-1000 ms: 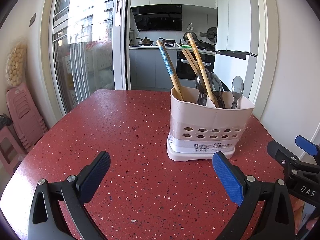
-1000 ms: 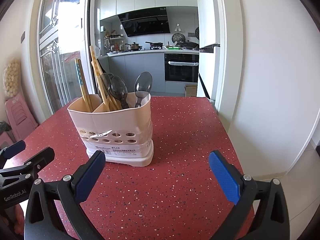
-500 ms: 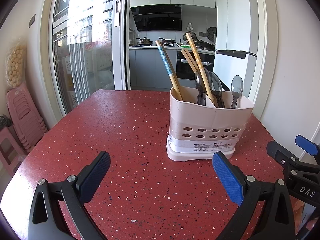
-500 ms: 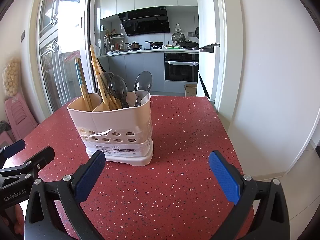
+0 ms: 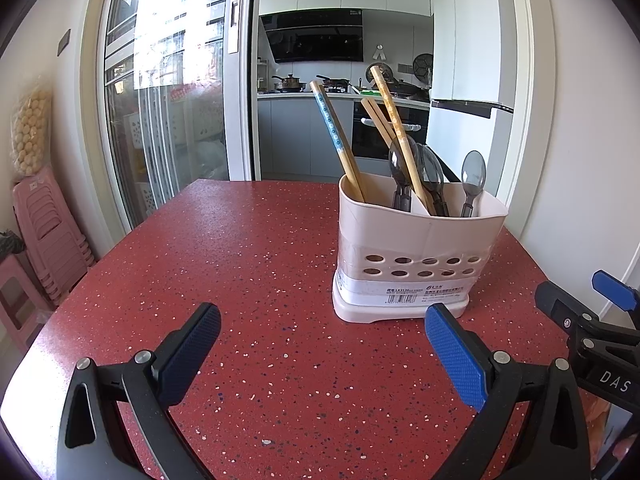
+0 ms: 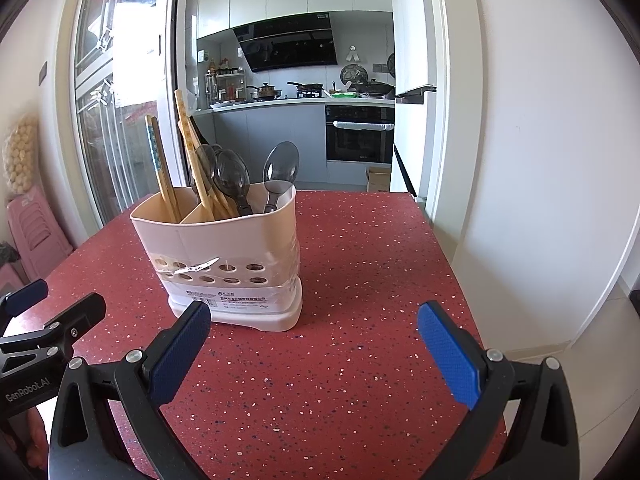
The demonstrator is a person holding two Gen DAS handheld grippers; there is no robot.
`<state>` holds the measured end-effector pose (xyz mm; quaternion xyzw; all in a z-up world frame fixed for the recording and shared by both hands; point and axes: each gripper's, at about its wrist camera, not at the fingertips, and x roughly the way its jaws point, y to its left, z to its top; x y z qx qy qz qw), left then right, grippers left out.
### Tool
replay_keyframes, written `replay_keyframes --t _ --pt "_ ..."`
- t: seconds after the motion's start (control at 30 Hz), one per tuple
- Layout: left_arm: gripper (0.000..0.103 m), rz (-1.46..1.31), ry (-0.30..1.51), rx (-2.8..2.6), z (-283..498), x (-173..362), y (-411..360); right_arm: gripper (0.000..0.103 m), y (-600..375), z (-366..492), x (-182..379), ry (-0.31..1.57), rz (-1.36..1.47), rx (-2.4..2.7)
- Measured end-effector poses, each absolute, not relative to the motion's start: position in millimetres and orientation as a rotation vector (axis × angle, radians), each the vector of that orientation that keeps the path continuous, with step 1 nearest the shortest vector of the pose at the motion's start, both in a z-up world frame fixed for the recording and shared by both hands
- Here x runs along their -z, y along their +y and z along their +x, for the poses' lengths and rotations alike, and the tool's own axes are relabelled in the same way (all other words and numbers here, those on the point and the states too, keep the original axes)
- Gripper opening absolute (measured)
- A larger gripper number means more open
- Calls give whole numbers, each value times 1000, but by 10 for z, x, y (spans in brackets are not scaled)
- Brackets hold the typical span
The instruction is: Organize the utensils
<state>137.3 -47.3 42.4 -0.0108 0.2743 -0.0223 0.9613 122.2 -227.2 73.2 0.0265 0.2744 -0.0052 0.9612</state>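
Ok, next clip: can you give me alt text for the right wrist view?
A white utensil holder stands on a red speckled table, holding wooden chopsticks in one compartment and more chopsticks with dark spoons in the other. The right gripper, jaws wide apart and empty, frames the foreground; the left gripper shows at the left edge.

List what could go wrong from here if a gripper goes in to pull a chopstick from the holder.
1. The chopsticks lean across the spoons, so pulling one may drag a spoon along.
2. The holder is tall with long utensils sticking out; a sideways tug could tip it.
3. It stands near the right table edge, so a tipped holder may fall off.
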Motion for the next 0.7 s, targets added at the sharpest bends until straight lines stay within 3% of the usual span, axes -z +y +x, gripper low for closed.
replay_keyframes --t 0.7 --pt "103 -25 552 45 1358 -466 -464 103 -2281 1213 -742 547 53 9"
